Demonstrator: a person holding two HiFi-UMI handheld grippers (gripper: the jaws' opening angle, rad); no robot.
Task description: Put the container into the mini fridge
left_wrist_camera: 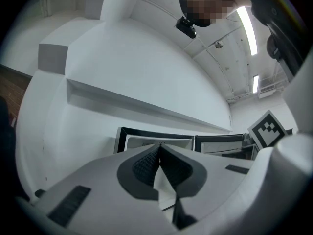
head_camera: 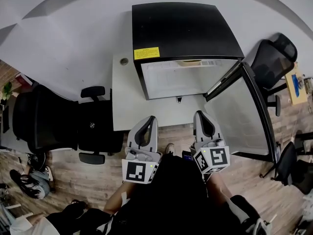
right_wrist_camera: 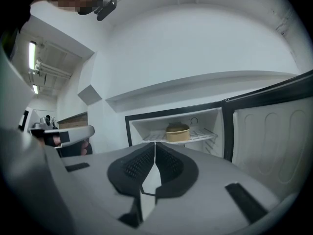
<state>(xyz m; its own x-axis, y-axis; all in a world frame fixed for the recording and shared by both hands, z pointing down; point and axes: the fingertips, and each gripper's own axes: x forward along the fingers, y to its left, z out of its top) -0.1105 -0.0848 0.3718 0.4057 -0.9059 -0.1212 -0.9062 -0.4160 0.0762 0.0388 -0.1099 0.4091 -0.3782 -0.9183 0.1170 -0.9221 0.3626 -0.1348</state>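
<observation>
The black mini fridge (head_camera: 181,28) stands on a white table (head_camera: 124,102), its door (head_camera: 242,114) swung open to the right. A round tan container (right_wrist_camera: 177,132) sits on the wire shelf inside; in the head view only its top edge (head_camera: 188,62) shows. Both grippers are held close to the person's body, short of the table, pointing at the fridge. My left gripper (head_camera: 150,119) is shut with nothing between its pads (left_wrist_camera: 146,163). My right gripper (head_camera: 199,114) is shut and empty too, its jaws meeting at a line (right_wrist_camera: 155,144) below the open fridge (right_wrist_camera: 128,129).
Black office chairs stand left of the table (head_camera: 54,124) and right behind the open door (head_camera: 274,58). The open door (right_wrist_camera: 271,136) fills the right side. Shoes and bags (head_camera: 34,180) lie on the wooden floor at lower left.
</observation>
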